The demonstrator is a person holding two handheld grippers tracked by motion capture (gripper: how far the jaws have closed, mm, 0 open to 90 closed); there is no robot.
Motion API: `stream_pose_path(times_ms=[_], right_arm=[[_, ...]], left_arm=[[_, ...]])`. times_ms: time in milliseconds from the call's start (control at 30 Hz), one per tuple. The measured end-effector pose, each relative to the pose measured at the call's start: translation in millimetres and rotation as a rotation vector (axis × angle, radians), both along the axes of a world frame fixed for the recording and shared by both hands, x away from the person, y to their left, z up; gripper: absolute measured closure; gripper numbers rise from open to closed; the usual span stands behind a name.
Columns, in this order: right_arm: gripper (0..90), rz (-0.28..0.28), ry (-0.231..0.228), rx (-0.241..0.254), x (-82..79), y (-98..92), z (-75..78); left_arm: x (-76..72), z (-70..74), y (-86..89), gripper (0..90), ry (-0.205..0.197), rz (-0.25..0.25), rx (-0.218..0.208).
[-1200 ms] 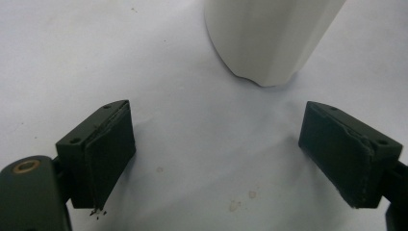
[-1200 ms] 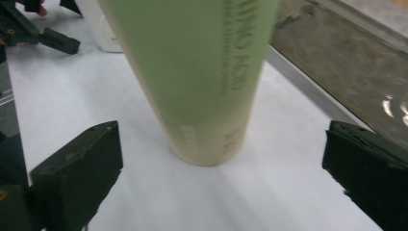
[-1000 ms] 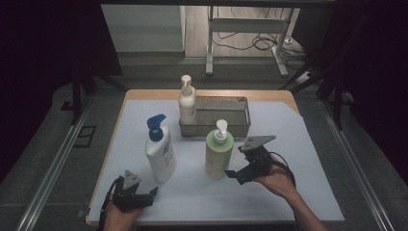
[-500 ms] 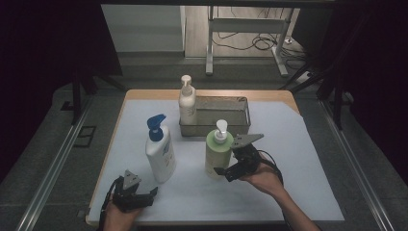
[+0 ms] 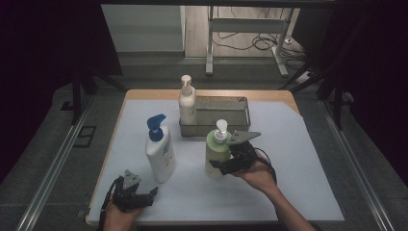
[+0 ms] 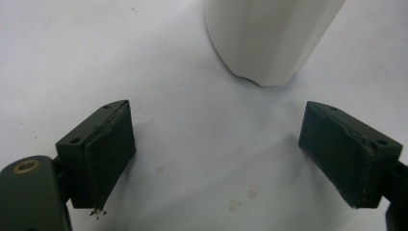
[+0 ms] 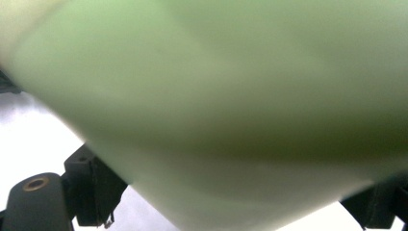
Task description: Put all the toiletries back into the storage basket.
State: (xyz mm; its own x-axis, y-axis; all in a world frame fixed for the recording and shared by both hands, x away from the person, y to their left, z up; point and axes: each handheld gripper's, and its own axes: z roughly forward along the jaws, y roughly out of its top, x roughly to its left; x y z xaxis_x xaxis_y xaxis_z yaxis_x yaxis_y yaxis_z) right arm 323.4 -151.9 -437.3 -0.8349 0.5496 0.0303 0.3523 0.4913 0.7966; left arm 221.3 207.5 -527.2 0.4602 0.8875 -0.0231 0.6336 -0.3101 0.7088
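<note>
Up close, right tongs [image 7: 231,211] around blurred green bottle [image 7: 231,96], jaws just closing.

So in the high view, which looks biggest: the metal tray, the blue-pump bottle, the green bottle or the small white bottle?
1. Metal tray.
2. Blue-pump bottle.
3. Green bottle, though it looks close to the blue-pump one.
4. Small white bottle, though it stands farther from the camera, so that is unsure.

Pump bottle [image 5: 217,153] between the right gripper [image 5: 222,167] jaws, seemingly touching; tray [image 5: 243,126] behind, second bottle [image 5: 160,150] left.
</note>
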Motion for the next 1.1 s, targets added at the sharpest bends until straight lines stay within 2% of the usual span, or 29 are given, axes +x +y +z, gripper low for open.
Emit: stream_pose_path(times_ms=[67,367,533,1100], right_arm=[[12.0,-0.003,-0.014,-0.002,-1.7,0.0,-0.4],[12.6,-0.016,-0.003,-0.022,-1.8,2.0,3.1],[12.7,-0.022,0.006,-0.016,-0.8,1.4,12.4],[12.7,-0.023,-0.007,-0.018,7.6,3.4,43.5]], left_arm=[[-0.2,0.0,-0.1,12.2,0.0,0.003,0.0],[0.0,0.0,0.0,12.2,0.0,0.0,0.0],[0.0,0.0,0.0,12.2,0.0,0.0,0.0],[0.1,0.0,0.0,12.1,0.0,0.0,-0.001]])
